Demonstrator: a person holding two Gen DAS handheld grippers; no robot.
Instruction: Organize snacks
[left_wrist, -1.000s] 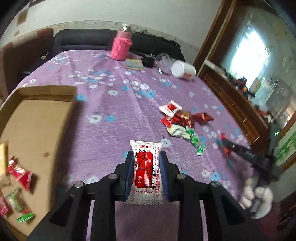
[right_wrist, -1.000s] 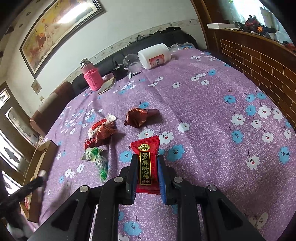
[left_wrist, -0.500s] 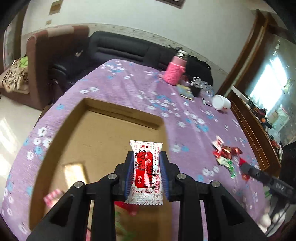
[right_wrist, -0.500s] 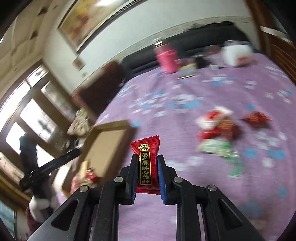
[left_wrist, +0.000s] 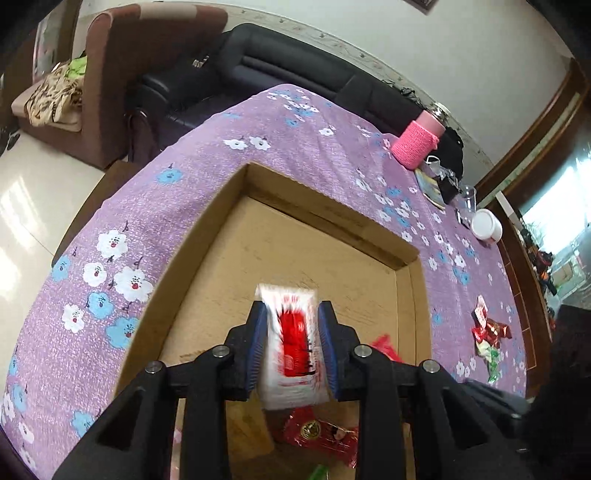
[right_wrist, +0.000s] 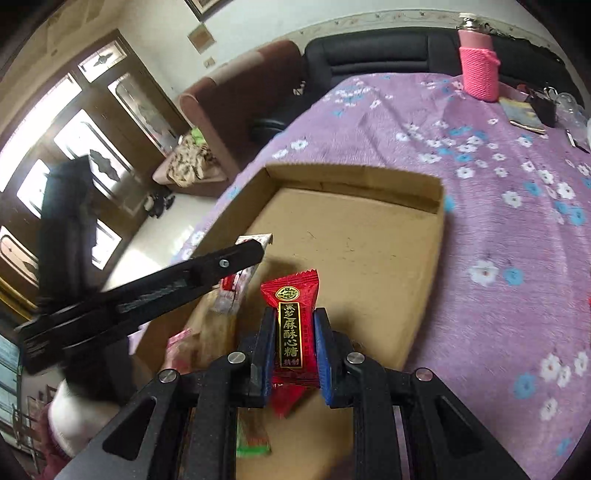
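Note:
My left gripper (left_wrist: 290, 314) hangs over the open cardboard box (left_wrist: 325, 206), and its jaws are opening. A white and red snack packet (left_wrist: 291, 343) is still between the pads but looks blurred, as if slipping down. My right gripper (right_wrist: 295, 317) is shut on a red candy with a black and gold label (right_wrist: 290, 295), above the near part of the same box (right_wrist: 354, 184). In the right wrist view the left gripper (right_wrist: 255, 251) reaches in from the left with the white packet (right_wrist: 236, 291). Several wrapped snacks (left_wrist: 321, 439) lie in the box's near end.
A small pile of loose snacks (left_wrist: 487, 336) lies on the purple flowered tablecloth (left_wrist: 110, 258) to the right of the box. Farther back stand a pink-sleeved bottle (left_wrist: 415, 146) and a white jar (left_wrist: 485, 225). A dark sofa (left_wrist: 295, 74) runs behind the table.
Both grippers swung left from the loose snack pile to above the cardboard box, each carrying its snack. The white packet in the left gripper is now blurred and loosening.

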